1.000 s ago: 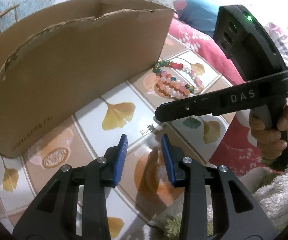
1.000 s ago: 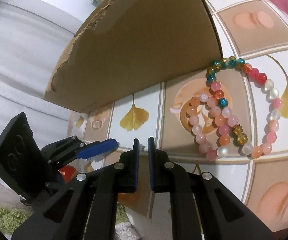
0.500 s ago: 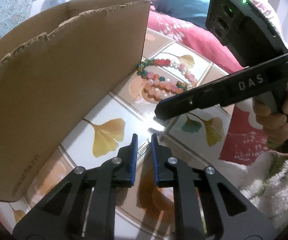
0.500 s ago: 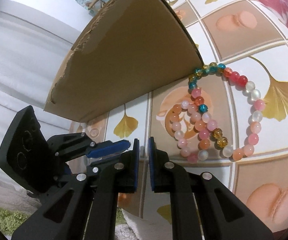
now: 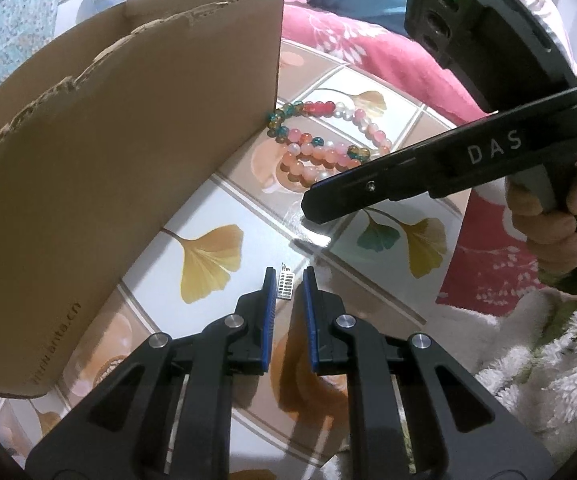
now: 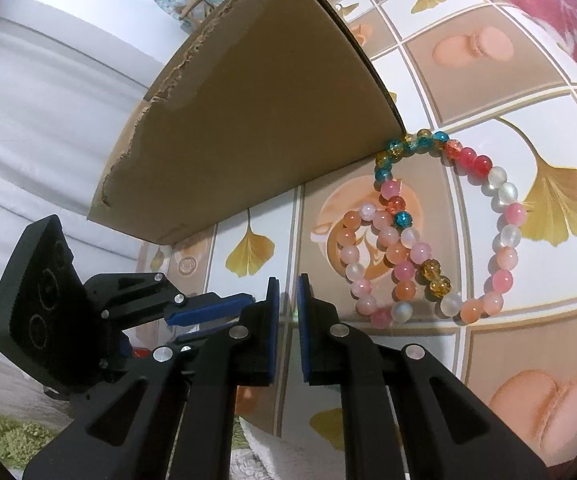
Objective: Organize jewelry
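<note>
A small silver rhinestone earring (image 5: pixel 286 283) sits between the blue pads of my left gripper (image 5: pixel 288 276), which is shut on it just above the tiled table. Several bead bracelets (image 5: pixel 324 148) lie by the corner of an open cardboard box (image 5: pixel 120 152); they also show in the right wrist view (image 6: pixel 428 236), with the box (image 6: pixel 256 128) behind them. My right gripper (image 6: pixel 286 284) is nearly closed with nothing between its pads, hovering over the table to the left of the bracelets. Its black body (image 5: pixel 428 176) shows in the left wrist view.
The table top (image 6: pixel 528 80) has a tile print of ginkgo leaves and macarons. A pink floral cloth (image 5: pixel 368 44) lies beyond it, and a white fluffy towel (image 5: pixel 528 360) at the right. The left gripper's body (image 6: pixel 100 308) shows at the lower left of the right wrist view.
My left gripper closed from wide open onto the small earring and moved forward toward the box. My right gripper stayed shut and drifted slightly.
</note>
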{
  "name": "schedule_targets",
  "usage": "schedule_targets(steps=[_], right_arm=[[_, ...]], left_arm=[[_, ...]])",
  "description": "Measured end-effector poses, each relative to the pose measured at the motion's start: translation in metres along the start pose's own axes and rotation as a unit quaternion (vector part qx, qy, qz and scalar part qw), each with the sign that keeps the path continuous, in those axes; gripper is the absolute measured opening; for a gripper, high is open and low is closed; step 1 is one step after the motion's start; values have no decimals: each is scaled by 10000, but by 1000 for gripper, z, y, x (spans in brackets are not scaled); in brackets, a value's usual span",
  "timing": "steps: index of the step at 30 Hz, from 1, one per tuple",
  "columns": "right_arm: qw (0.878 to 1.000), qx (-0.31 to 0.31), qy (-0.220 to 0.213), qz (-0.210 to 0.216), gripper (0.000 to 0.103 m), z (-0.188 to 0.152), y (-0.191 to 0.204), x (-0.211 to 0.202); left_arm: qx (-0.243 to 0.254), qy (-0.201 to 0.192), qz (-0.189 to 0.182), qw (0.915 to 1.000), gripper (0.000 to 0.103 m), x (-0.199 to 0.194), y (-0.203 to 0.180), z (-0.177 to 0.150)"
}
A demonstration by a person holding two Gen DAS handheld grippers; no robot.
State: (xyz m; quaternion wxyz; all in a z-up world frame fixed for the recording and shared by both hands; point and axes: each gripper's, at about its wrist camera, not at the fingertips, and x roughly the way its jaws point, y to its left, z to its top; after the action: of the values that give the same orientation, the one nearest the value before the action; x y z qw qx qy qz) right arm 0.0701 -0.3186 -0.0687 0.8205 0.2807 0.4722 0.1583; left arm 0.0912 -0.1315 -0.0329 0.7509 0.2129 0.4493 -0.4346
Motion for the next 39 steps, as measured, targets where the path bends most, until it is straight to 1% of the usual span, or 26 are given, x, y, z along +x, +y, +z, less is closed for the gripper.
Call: schedule_targets(steps=[2, 4, 6, 14, 18, 21, 23, 24, 25, 29, 35, 36, 38, 39], right_arm=[[10000, -36, -17, -56, 10, -1, 2, -1], [9999, -81, -33, -88, 10, -2, 2, -2], [9998, -126, -55, -134, 10, -1, 4, -4], [9989, -281, -174, -318, 10, 1, 5, -13], [9973, -467, -237, -508, 10, 2, 6, -20], [9946, -672, -249, -751, 10, 3, 9, -24], [9922, -807, -216, -924, 14, 4, 11, -23], [9913, -854, -212, -981, 18, 4, 12, -22], [9896, -941, -203, -1072, 21, 5, 14, -20], [9816, -1318, -119, -1375, 21, 8, 22, -9], [9702, -1679, 115, -1741, 21, 10, 23, 9], [9684, -1745, 87, -1781, 21, 9, 25, 10], [9614, -1939, 125, -1950, 21, 8, 30, 13], [9578, -2013, 119, -2048, 19, 8, 32, 14]], left_arm=[[95, 11, 106, 9999, 12, 1, -3, 0], [176, 18, 220, 9996, 7, 2, -6, 1], [193, 26, 268, 9995, 5, 3, -7, 1], [300, -87, 406, 9987, 4, 2, -12, -1], [271, -172, 416, 9986, 4, -3, -12, -2], [196, -247, 453, 9985, 4, -8, -10, -2], [127, -292, 483, 9983, 4, -11, -8, -2], [107, -304, 493, 9983, 4, -12, -7, -2], [72, -330, 527, 9980, 4, -14, -7, -2], [-62, -426, 609, 9972, 4, -22, -3, -4], [-216, -586, 772, 9951, 4, -38, 1, -7], [-242, -618, 795, 9946, 4, -41, 1, -7], [-278, -668, 822, 9940, 4, -45, 1, -7], [-292, -695, 835, 9937, 4, -47, 1, -7]])
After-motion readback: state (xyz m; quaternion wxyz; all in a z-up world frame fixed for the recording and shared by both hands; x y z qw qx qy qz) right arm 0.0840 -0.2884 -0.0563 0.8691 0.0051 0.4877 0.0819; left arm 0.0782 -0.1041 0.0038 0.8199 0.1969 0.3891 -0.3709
